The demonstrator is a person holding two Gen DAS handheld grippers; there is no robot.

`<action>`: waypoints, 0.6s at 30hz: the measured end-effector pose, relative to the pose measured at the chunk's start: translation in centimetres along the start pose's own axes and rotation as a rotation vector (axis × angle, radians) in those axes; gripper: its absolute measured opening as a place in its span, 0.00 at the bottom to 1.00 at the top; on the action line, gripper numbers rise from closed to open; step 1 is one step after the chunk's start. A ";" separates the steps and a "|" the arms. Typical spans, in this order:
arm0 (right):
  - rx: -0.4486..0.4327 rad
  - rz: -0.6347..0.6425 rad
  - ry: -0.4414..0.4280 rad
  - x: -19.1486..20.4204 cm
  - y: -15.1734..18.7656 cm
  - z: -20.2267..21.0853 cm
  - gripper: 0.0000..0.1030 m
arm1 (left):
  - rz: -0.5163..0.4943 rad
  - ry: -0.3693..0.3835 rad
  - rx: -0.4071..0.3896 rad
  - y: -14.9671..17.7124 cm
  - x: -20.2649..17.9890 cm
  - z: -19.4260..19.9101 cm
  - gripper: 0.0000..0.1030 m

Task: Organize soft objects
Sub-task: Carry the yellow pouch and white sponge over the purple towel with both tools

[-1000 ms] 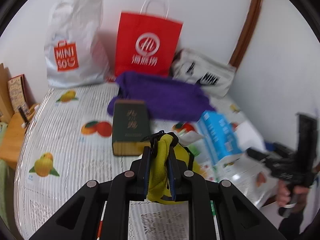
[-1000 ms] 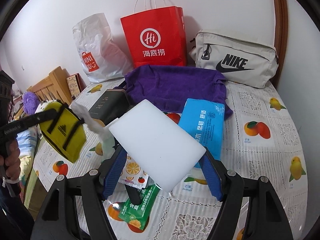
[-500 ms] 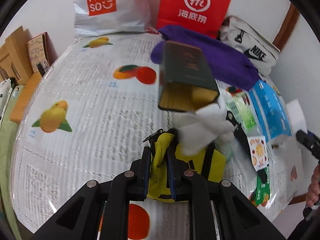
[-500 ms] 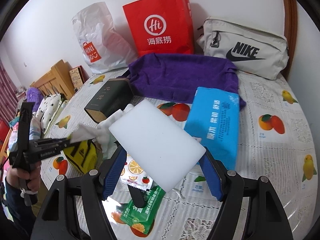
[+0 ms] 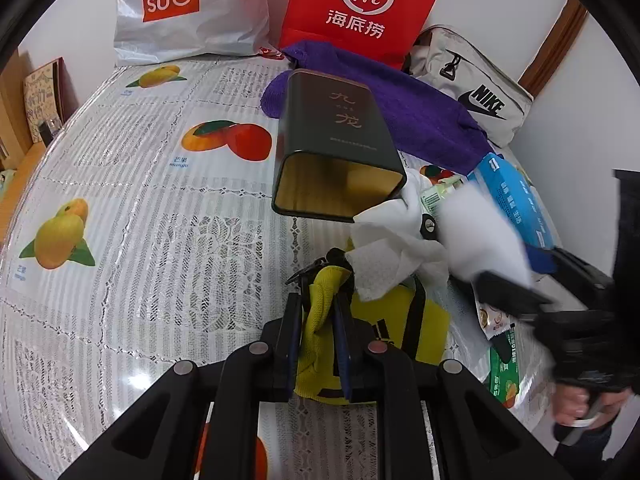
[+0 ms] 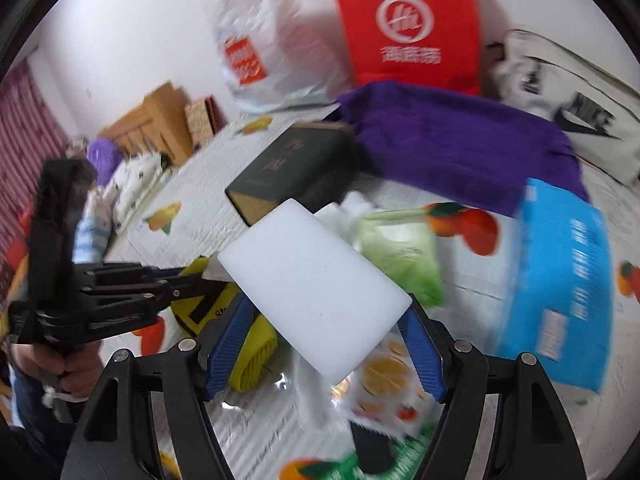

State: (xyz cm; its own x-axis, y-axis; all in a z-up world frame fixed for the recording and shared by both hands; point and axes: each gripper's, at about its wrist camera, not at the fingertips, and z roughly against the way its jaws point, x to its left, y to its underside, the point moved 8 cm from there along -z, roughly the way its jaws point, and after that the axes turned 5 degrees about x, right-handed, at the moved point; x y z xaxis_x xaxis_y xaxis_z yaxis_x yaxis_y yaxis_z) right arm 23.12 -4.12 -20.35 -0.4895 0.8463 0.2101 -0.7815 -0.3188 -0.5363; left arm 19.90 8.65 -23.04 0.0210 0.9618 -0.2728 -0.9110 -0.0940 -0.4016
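Observation:
My left gripper [image 5: 318, 320] is shut on a yellow fabric pouch [image 5: 394, 326] with black straps, which rests low on the fruit-print tablecloth [image 5: 132, 240]. A crumpled white tissue [image 5: 394, 248] lies over the pouch's far edge. My right gripper [image 6: 326, 330] is shut on a white foam block [image 6: 312, 292], held tilted above the clutter. In the left wrist view that block [image 5: 484, 236] is a white blur at the right, with the right gripper's black frame [image 5: 560, 316] behind it. The left gripper [image 6: 188, 280] and the yellow pouch [image 6: 250, 344] show at the lower left of the right wrist view.
A dark tin box [image 5: 336, 152] lies open-ended beyond the pouch. Behind it lie a purple towel [image 5: 416, 108], a blue tissue pack [image 5: 516, 200], a grey Nike bag [image 5: 476, 88], a red paper bag [image 5: 360, 4] and a white Miniso bag [image 5: 180, 4]. Snack packets [image 5: 502, 364] lie at the right.
The left gripper came down with the yellow pouch onto the tablecloth near the tin box. The right gripper swung left with the foam block, close to the left gripper.

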 end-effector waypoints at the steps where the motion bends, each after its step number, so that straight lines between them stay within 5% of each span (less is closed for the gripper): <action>1: 0.016 0.011 0.028 0.1 0.0 -0.9 0.71 | 0.003 0.005 -0.002 -0.1 0.2 0.1 0.15; 10: 0.067 -0.018 0.085 -1.2 -0.1 -2.9 0.71 | 0.037 -0.003 -0.092 -2.0 3.1 4.1 0.15; 18: 0.012 -0.042 0.078 -2.3 -1.3 0.9 0.71 | -0.007 0.031 -0.165 -5.3 1.4 7.3 0.15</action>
State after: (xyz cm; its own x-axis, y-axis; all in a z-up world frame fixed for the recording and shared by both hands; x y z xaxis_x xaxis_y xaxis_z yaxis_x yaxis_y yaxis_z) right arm 24.89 -6.03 -19.44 -0.4246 0.8898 0.1674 -0.8055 -0.2868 -0.5186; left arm 21.72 12.36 -14.89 0.0418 0.9546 -0.2949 -0.8311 -0.1306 -0.5406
